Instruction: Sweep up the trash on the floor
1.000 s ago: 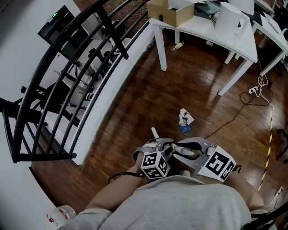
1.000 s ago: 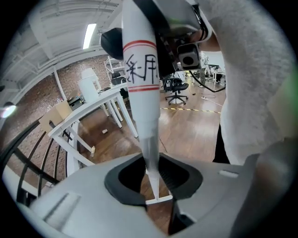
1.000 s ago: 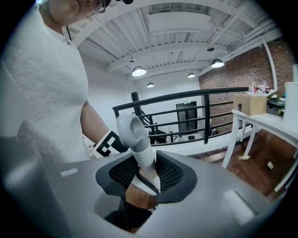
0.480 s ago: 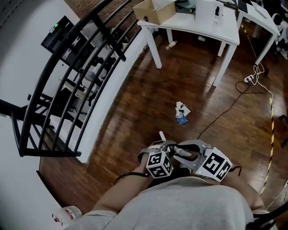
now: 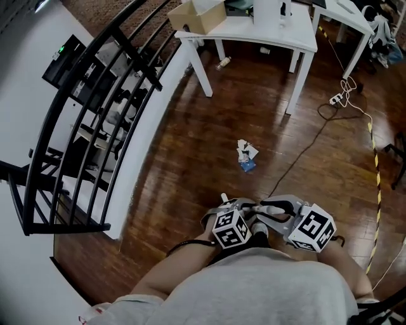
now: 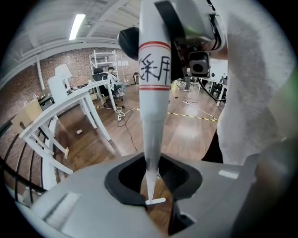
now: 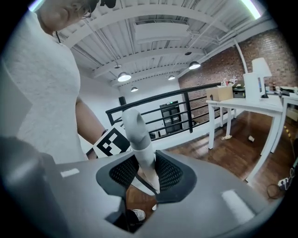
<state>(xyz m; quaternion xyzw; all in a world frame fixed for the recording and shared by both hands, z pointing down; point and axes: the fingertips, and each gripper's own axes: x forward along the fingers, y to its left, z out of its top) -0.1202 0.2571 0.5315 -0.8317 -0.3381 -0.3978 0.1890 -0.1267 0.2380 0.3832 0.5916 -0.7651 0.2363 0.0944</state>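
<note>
A small heap of trash (image 5: 245, 154), white scraps with a blue bit, lies on the dark wood floor ahead of me. Both grippers are held close to my body. My left gripper (image 5: 236, 211) is shut on a white tapered handle (image 6: 153, 93) marked with red rings and black characters; it runs between the jaws (image 6: 152, 179). My right gripper (image 5: 274, 212) is shut on a second, grey-white rounded handle (image 7: 138, 132) that passes between its ribbed pads (image 7: 170, 174). The lower ends of both tools are hidden beneath the grippers.
A black railing (image 5: 95, 101) on a white kerb runs along the left. White tables (image 5: 254, 33) stand ahead, with a cardboard box (image 5: 193, 14) on top and a bottle (image 5: 223, 62) underneath. A cable and power strip (image 5: 335, 98) lie at the right, beside yellow-black floor tape (image 5: 374, 165).
The head view has swung, so the tables and trash sit further left and up in the picture. Both grippers keep their hold and stay close to the body.
</note>
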